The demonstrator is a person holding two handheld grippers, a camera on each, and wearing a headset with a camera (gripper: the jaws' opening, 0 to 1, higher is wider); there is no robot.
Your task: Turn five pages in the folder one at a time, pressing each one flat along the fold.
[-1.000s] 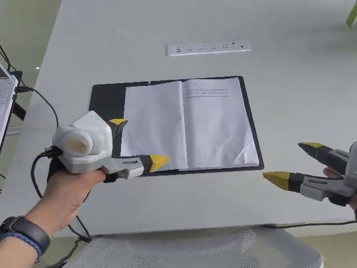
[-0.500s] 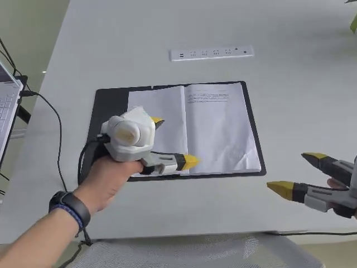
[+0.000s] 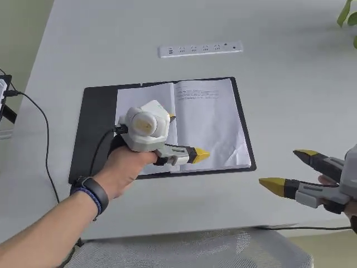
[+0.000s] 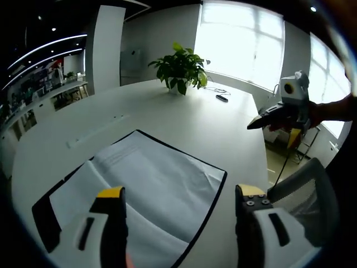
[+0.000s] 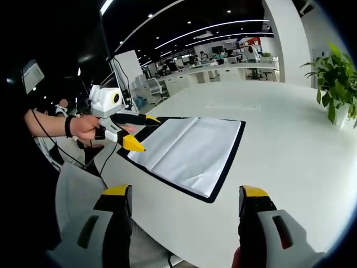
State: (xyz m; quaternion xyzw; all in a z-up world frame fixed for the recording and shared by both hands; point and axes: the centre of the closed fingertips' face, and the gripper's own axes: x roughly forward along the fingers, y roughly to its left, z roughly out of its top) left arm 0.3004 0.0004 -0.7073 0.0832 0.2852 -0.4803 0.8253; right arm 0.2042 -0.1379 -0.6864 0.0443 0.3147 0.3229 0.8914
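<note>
Folder (image 3: 212, 123) open flat on desk (image 3: 167, 28) in head view, left gripper (image 3: 186, 135) spread empty over its lower fold, right gripper (image 3: 284, 167) spread empty beyond its right edge, left gripper view, open desk past folder's black edge, right gripper view, open desk between jaws and folder.

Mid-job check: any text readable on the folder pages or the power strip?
Right-hand page: a few printed lines at its top, too small to read.
Left-hand page: no text seen on the part that shows.
Power strip: no readable marking.
Nothing can be quoted.
</note>
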